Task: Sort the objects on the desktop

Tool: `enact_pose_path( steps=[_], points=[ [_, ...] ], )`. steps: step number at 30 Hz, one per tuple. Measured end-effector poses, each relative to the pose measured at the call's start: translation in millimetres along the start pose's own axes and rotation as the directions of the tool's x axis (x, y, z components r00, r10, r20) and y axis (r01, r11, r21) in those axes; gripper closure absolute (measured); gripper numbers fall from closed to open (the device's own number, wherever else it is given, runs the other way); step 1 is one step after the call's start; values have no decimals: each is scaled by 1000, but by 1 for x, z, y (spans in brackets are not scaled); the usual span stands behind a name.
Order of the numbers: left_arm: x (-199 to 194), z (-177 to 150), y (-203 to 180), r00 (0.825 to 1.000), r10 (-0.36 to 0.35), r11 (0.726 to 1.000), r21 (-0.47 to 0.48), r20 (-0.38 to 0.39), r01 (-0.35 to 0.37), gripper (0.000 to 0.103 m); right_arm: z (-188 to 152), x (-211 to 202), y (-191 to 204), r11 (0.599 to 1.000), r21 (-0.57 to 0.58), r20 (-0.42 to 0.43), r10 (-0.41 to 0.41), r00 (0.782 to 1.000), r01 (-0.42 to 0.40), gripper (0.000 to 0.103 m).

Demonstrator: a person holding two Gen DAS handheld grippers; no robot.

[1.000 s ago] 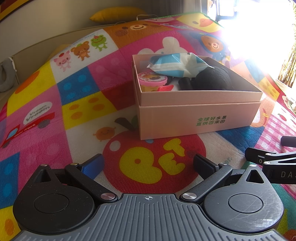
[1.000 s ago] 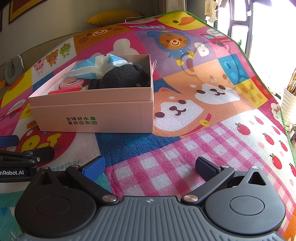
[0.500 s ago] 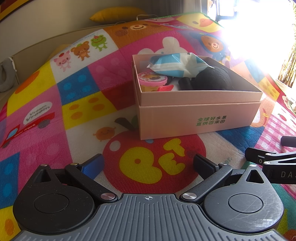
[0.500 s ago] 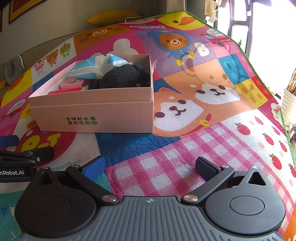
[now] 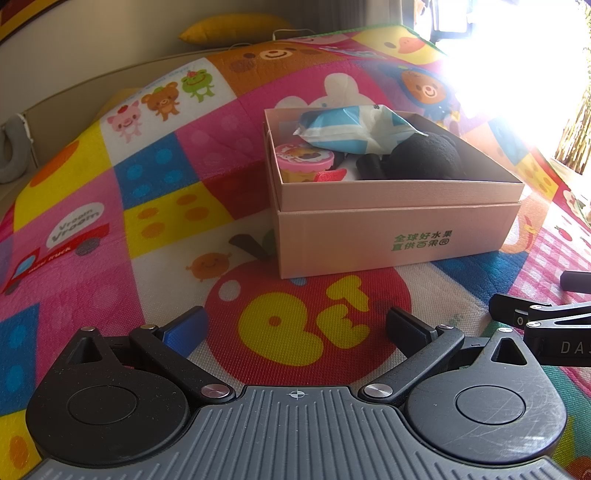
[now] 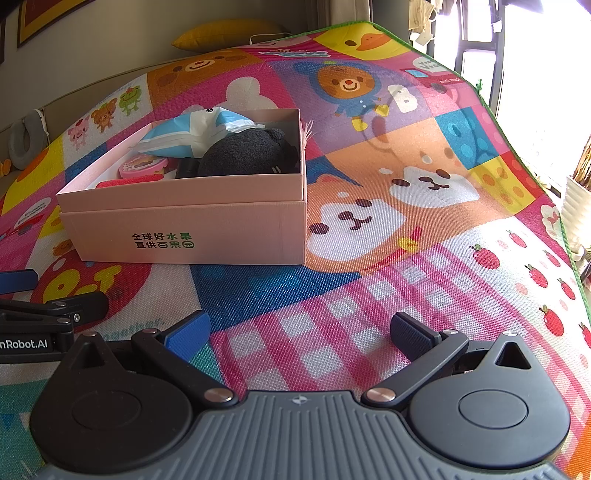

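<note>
A cartoon-print play mat (image 6: pixel 424 229) covers the whole work surface, its green-trimmed right edge (image 6: pixel 517 144) running toward a bright window. On the mat stands an open pink cardboard box (image 5: pixel 391 240) with green printed characters on its front wall, its base resting partly on a red apple motif (image 5: pixel 306 325). To the right of the box, the mat lies bare across the puppy and checked panels; to its left, the coloured squares are likewise bare out to the mat's edge. Inside the box, a black plush toy (image 6: pixel 243 155) fills the right end, a blue-and-white soft packet (image 5: pixel 354 129) lies tilted across the back, a round pink-lidded tub (image 5: pixel 304 162) sits at the left, and a red piece (image 5: pixel 330 175) lies by the front wall. The left gripper (image 5: pixel 295 328) sits low over the apple motif, well short of the box, fingers spread wide and empty. The right gripper (image 6: pixel 299 328), just beside it over the checked panel, is likewise spread and holds nothing. A yellow cushion (image 6: pixel 229 35) lies beyond the mat's far edge.
</note>
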State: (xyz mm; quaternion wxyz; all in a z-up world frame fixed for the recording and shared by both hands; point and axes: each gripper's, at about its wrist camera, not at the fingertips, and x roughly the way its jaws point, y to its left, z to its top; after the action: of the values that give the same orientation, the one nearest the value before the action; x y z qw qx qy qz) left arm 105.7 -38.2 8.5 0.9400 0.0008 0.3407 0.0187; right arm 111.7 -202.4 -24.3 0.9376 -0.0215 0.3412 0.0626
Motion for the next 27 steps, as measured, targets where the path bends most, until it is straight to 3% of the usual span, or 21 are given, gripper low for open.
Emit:
enact_pose_path(
  steps=[27],
  points=[
    [0,0,-1,1000,2,1000,1,-2,-2,0,0,0,-1,1000,-1,0,0,1000,0,0]
  ],
)
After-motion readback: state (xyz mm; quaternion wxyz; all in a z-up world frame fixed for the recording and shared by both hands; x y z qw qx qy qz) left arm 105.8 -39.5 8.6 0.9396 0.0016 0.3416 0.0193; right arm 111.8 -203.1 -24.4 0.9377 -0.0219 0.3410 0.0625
